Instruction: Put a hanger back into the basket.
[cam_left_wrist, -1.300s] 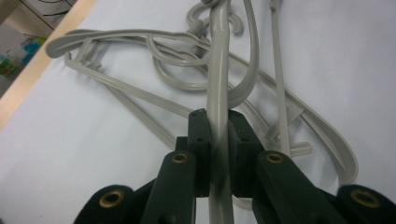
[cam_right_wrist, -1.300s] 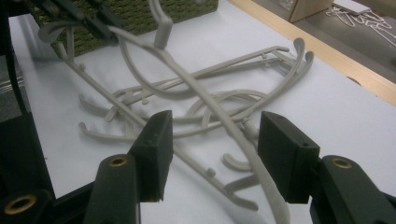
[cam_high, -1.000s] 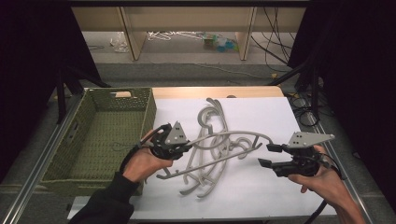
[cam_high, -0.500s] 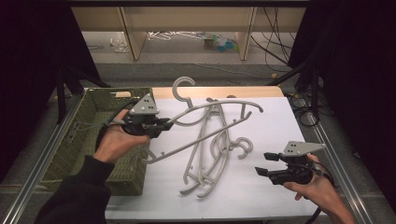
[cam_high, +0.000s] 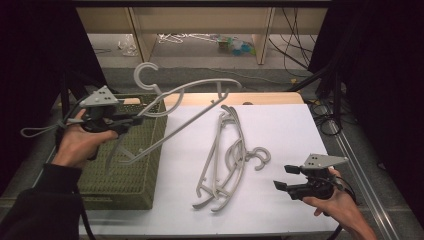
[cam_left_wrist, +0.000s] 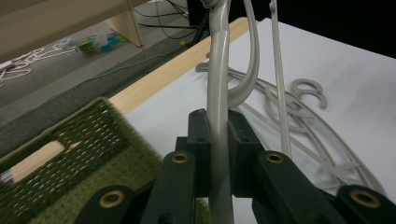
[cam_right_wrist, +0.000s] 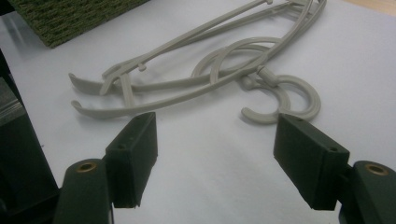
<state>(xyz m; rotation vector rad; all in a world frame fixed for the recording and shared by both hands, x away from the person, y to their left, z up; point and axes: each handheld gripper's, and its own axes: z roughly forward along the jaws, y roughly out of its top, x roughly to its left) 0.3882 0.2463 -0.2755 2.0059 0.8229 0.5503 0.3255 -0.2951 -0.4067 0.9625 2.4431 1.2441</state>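
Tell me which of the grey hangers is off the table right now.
The hanger clamped in the left tongs, raised over the green basket. The other hangers lie piled flat on the white sheet.

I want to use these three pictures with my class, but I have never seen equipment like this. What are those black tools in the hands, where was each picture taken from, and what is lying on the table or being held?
A person holds a hand tool with two black jaws in each hand. The high view looks down on the table from above the person's side. The other two pictures come from small cameras that ride on each tool and look along its jaws.

The left gripper is clamped shut on a grey plastic hanger, held in the air over a green woven basket; the left gripper view shows the hanger's bar pinched between the jaws. The right gripper is open and holds nothing. Its jaws have just been opening, and it points toward a pile of hangers lying on the white sheet that covers the table.
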